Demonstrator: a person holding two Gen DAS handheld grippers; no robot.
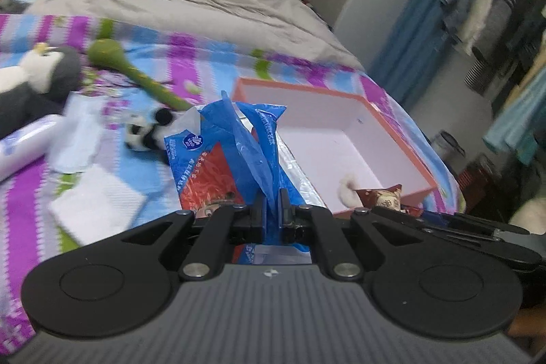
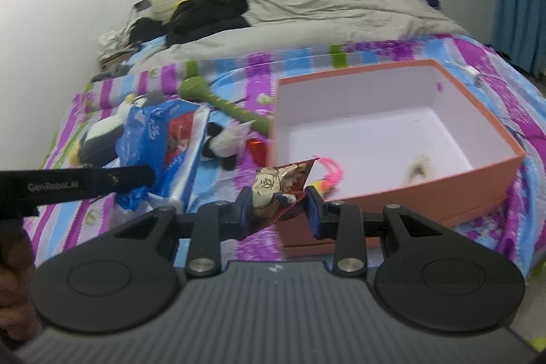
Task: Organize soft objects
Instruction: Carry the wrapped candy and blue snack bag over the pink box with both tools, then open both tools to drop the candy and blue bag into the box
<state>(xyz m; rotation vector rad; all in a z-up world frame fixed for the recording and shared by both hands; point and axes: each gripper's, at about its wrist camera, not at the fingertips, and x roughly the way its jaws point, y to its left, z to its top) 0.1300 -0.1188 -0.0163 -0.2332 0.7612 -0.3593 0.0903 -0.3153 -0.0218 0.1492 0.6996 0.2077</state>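
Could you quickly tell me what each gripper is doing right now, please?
Left gripper: closed on the blue tissue pack.
Right gripper: closed on the small red patterned pouch.

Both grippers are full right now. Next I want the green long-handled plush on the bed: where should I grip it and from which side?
Grip the green plush on its thin stalk, about midway, coming from above with jaws across it. The stalk lies flat and diagonal on the striped bedspread, narrow enough to pinch, while the round head looks too bulky.
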